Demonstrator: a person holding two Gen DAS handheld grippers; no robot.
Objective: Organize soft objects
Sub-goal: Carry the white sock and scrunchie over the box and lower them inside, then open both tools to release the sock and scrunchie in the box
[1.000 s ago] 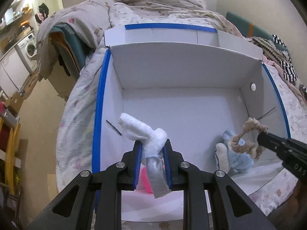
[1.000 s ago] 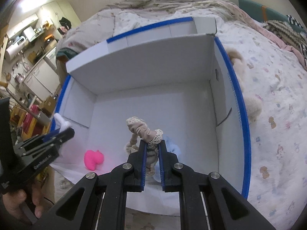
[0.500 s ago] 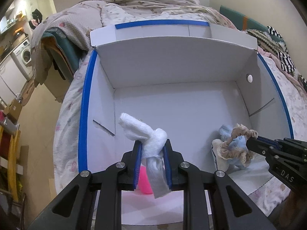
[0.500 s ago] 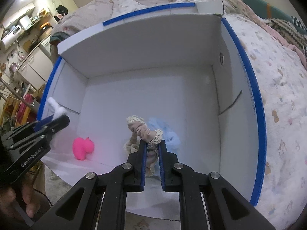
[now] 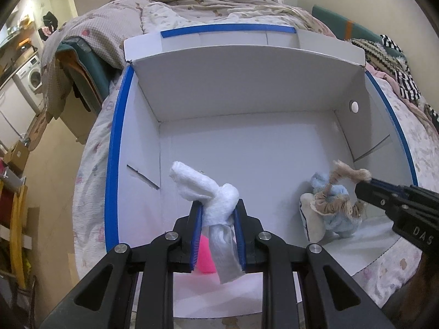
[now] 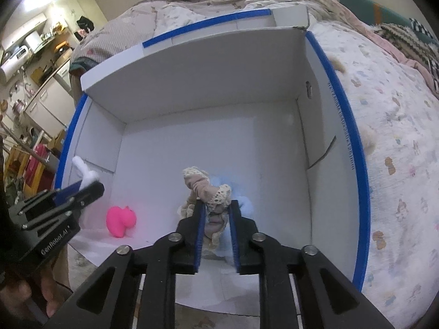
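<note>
A: What's hard to make out?

B: The left claw [image 5: 218,211] hides most of the pink toy [image 5: 204,255] in its own view. The right wrist view shows the toy whole on the box floor. The blue plush [image 5: 336,211] lies partly behind the beige scrunchie [image 5: 333,201].

A: And the claws?

B: The left one is clamped on a knotted white cloth [image 5: 204,192], raised over the white box's [image 5: 247,101] left side. The right claw [image 6: 216,205] pinches the scrunchie just above the plush. The box sits on a bed [image 6: 397,126], its near wall folded flat.
</note>
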